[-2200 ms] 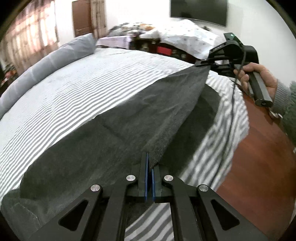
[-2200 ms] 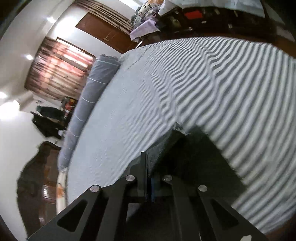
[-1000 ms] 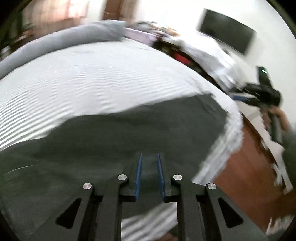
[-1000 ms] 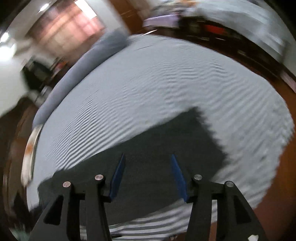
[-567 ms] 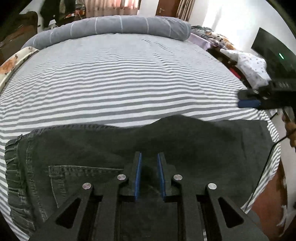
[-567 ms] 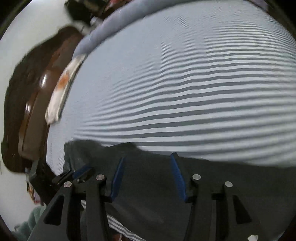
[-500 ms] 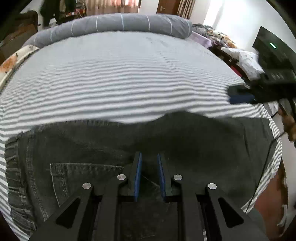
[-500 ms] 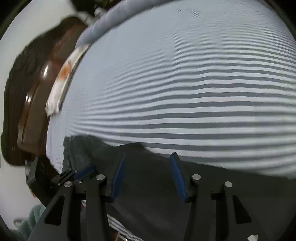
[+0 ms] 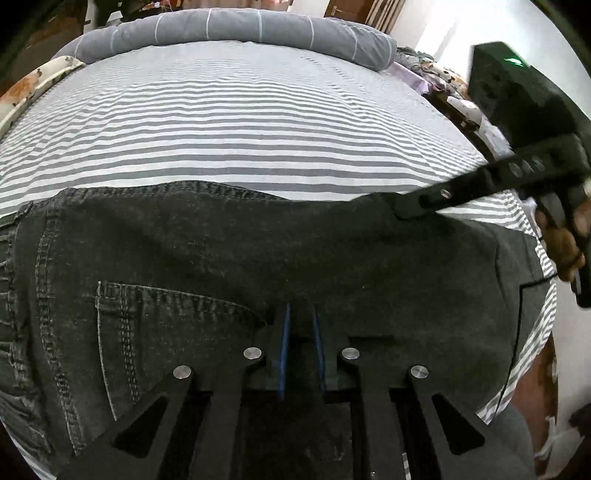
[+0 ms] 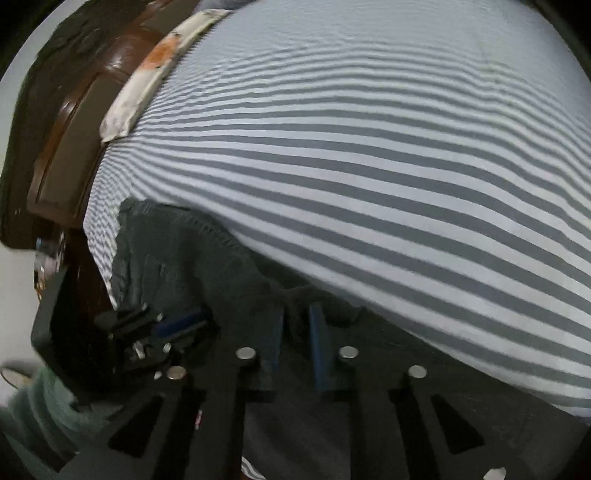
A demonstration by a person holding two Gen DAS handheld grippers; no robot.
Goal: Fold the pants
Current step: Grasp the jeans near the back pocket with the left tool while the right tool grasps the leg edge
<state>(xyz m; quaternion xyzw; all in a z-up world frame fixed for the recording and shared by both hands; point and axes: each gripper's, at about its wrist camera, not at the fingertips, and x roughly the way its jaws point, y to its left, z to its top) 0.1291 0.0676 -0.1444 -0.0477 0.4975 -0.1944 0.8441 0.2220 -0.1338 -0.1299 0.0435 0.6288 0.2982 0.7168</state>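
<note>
Dark grey jeans (image 9: 221, 251) lie flat across the striped bed (image 9: 240, 122), back pocket up and waistband at the left. My left gripper (image 9: 300, 308) sits low on their near side. Its jaws are closing, with a narrow gap between the blue pads and denim pinched in it. In the right wrist view the left gripper (image 10: 184, 321) bites the near side of the jaws-side cloth of the jeans (image 10: 177, 251). My right gripper (image 10: 297, 308) is closing on a bunched ridge of denim at the far edge. From the left wrist view the right gripper (image 9: 400, 210) nips that far edge.
A long grey bolster (image 9: 240, 26) lies along the far side of the bed, with a floral pillow (image 10: 155, 66) by the brown wooden headboard (image 10: 62, 147). A hand (image 9: 565, 243) holds the right gripper's handle. Brown floor (image 9: 535, 387) shows past the bed's right edge.
The right gripper swung from the leg end to the far edge of the jeans, and its wide jaws came together on the cloth. The left gripper sank closer and its gap narrowed.
</note>
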